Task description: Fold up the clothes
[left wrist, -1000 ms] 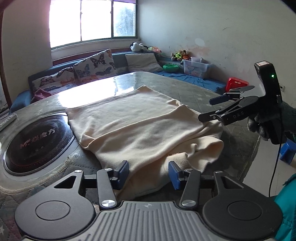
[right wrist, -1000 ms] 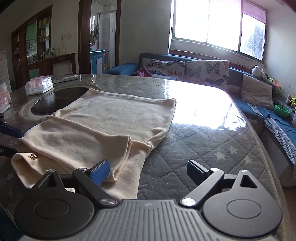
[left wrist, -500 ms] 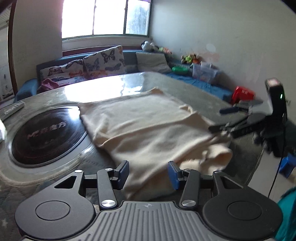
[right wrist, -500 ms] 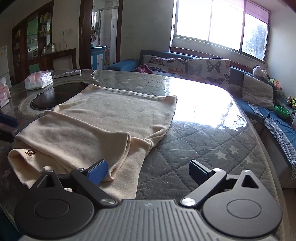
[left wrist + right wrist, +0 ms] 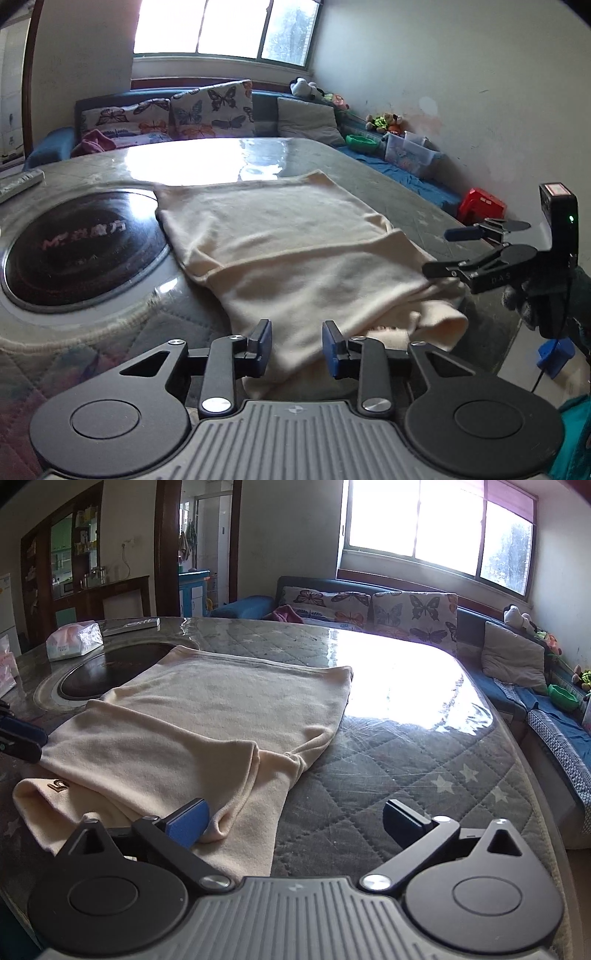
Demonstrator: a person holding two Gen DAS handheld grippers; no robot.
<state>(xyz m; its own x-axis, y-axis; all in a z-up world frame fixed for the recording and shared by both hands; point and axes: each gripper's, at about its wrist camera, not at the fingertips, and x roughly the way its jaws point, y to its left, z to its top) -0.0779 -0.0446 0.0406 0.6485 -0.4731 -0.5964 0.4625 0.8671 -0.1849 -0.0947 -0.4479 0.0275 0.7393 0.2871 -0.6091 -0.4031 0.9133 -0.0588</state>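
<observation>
Sleeves of cream sweater [image 5: 295,258] lie folded in; I'm closing left tongs [image 5: 296,349] around its hem, right tongs [image 5: 293,821] opening empty; halving remains.

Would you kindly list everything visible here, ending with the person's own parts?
garment: one, cream, partly folded on the table
table: one, grey quilted cover
round hob: one, black, set in the table
tissue pack: one, pink-white, far table edge
butterfly cushions: two, on the blue sofa
red stool: one, by the wall
left tongs: closing, cloth between the pads
right tongs: opening, left pad over the cloth
gloved hand: one, grey, holding the right tongs
</observation>
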